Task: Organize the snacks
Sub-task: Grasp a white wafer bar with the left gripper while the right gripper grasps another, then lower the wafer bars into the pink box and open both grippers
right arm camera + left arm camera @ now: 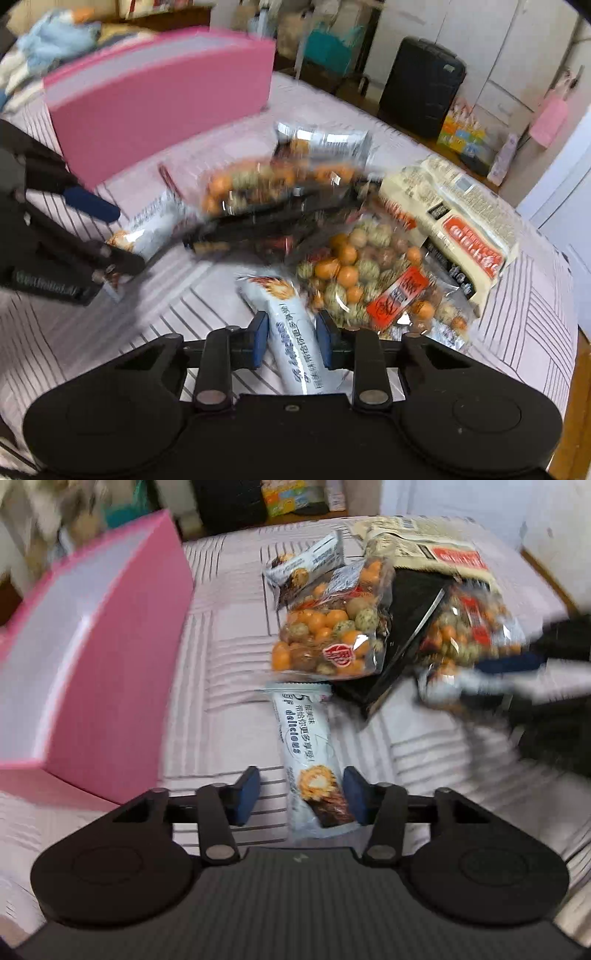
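A: Left wrist view first. What sits at the left gripper (301,794)?

B: Jaws apart, straddling a white snack bar (312,760) that lies lengthwise on the striped bed cover (221,657). The bar's near end touches or nearly touches the right-hand pad; a clear gap remains on the left side. Not clamped.

A: Surroundings?

B: Pink box (96,657) to the left, open side up, standing on the cover. Beyond the bar's far end, a clear bag of orange and green coated nuts (328,627) lies partly on a black packet (410,627). A second white bar (306,563) lies behind the nut bag. A cream packet with red label (436,546) is at the far right. The right gripper (517,672) enters from the right edge, blurred, beside a second bag of nuts (472,627).

A: Right wrist view?

B: Right gripper (291,338) jaws closed onto another white bar (295,339), both blue pads against its wrapper. Just right of it, a nut bag with red sticker (362,273). The cream packet (454,218) is beyond that. A blurred nut bag (273,184) lies mid-frame, a silver-white bar (325,142) behind it. The pink box (159,99) is at upper left. The left gripper (107,236) shows at left, around the bar (147,225) on the cover.
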The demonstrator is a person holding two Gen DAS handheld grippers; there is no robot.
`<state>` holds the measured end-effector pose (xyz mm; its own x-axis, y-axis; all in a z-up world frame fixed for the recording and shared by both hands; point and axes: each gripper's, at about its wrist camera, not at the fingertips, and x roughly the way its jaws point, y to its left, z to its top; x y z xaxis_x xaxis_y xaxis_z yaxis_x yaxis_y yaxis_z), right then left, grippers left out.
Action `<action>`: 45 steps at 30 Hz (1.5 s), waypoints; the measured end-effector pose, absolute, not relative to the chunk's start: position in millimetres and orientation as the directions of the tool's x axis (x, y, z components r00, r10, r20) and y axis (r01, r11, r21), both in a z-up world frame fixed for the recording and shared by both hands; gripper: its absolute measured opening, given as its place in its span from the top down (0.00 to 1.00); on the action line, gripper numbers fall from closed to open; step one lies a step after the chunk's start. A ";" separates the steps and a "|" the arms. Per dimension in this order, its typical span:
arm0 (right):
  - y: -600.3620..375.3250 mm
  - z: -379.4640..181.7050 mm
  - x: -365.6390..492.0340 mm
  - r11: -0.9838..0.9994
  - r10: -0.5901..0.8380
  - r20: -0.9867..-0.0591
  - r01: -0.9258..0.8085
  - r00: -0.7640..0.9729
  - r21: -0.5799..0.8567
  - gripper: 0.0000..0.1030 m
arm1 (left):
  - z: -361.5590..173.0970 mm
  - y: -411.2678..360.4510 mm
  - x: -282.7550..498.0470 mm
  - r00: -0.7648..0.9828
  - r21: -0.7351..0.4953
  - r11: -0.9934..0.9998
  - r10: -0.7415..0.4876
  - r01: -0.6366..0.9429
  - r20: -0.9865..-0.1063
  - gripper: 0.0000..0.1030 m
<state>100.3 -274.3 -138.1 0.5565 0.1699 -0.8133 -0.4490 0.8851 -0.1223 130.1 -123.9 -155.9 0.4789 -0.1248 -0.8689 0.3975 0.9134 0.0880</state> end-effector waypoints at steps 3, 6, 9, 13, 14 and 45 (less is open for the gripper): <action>-276.0 -139.7 105.4 0.891 0.204 -0.842 -0.452 0.498 -0.051 0.71 | -147.6 -121.9 126.1 0.546 0.154 0.905 -0.097 0.396 -0.832 0.61; -276.5 -149.3 105.0 0.893 0.175 -0.866 -0.445 0.468 -0.060 0.55 | -149.0 -118.7 136.7 0.522 0.124 0.915 -0.104 0.383 -0.847 0.61; -276.7 -159.7 105.9 0.884 0.160 -0.888 -0.464 0.431 -0.065 0.55 | -157.9 -112.0 149.4 0.442 0.026 0.928 -0.152 0.371 -0.884 0.56; -278.9 -160.9 106.2 0.891 0.179 -0.887 -0.453 0.425 -0.037 0.59 | -175.5 -109.1 161.6 0.384 -0.054 0.935 -0.196 0.350 -0.902 0.51; -280.4 -159.0 106.9 0.896 0.195 -0.888 -0.444 0.417 -0.012 0.66 | -177.3 -109.2 162.6 0.394 -0.064 0.938 -0.205 0.341 -0.896 0.50; -262.8 -132.9 80.6 0.984 0.170 -0.919 -0.109 0.356 0.140 0.68 | -119.7 -85.7 108.6 0.439 -0.039 0.921 -0.221 0.387 -0.871 0.75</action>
<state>80.6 -262.8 -132.9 0.3557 0.1699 -0.9190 -0.1086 0.9842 0.1399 108.6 -85.7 -119.7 0.4388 -0.2212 -0.8709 0.3871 0.9212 -0.0389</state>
